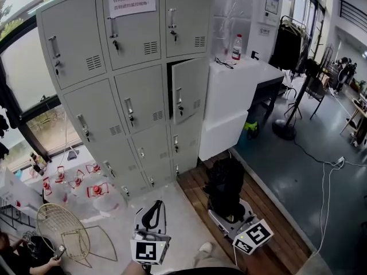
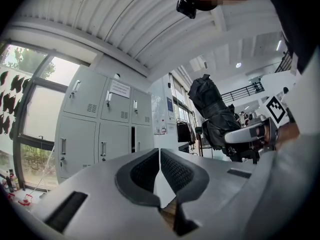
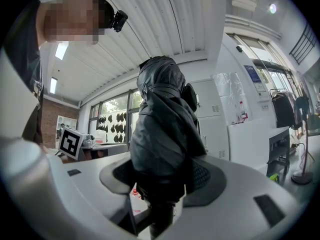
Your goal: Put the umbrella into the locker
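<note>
At bottom centre of the head view, left gripper (image 1: 153,213) points level toward the grey locker bank (image 1: 109,90); its own view (image 2: 159,171) shows the dark ribbed pads pressed flat together, nothing between them. Right gripper (image 1: 229,215) sits beside it to the right, over the wooden floor strip (image 1: 269,228), with its marker cube (image 1: 253,236) facing the camera. Its jaws stand wide and clamp a folded black umbrella (image 1: 225,183) from both sides. In the right gripper view (image 3: 165,176) the bundled fabric (image 3: 162,119) rises upright from between the pads and covers most of their inner faces; the lower end runs down between the jaws into shadow, so I cannot make out the handle. The left gripper view catches the same umbrella (image 2: 212,114) at upper right, strapped round its middle. The umbrella is outside the lockers and well apart from them. One door (image 1: 190,89), right column, second row from the top, hangs ajar; the compartment (image 1: 170,90) behind shows only as a narrow dark gap, contents not readable. All other doors look closed. A paper notice (image 1: 132,0) is stuck on the top middle door, print too small to read. White cabinet (image 1: 229,105) abuts the lockers on the right, a red-capped bottle (image 1: 237,47) on top. Wire chair (image 1: 60,231) at lower left, partly cut off.
</note>
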Tool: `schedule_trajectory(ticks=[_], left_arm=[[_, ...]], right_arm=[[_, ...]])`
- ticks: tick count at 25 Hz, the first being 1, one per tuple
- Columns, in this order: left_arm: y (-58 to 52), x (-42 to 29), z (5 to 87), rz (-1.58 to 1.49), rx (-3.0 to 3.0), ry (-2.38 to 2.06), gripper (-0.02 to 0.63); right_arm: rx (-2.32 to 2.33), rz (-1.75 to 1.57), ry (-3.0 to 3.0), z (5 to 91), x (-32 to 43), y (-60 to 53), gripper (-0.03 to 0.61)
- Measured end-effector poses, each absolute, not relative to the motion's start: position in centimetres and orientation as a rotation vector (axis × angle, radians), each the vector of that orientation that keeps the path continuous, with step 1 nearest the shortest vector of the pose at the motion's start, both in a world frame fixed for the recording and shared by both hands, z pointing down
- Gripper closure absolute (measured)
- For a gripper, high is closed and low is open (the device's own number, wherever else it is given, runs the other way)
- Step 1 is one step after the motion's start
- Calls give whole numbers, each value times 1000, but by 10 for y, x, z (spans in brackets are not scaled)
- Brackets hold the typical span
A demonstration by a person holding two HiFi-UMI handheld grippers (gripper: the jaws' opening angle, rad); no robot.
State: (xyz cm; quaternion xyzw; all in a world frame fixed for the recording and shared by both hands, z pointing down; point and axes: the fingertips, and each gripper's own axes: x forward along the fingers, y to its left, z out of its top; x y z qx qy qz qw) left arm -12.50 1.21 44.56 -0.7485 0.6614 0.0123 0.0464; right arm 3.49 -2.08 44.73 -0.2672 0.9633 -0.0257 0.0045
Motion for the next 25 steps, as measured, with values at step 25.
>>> schedule_trajectory(ticks=[25], left_arm=[[-145, -105, 439, 37, -2207, 2124, 584]], right_arm=[[-687, -97, 3062, 455, 60, -170, 314]])
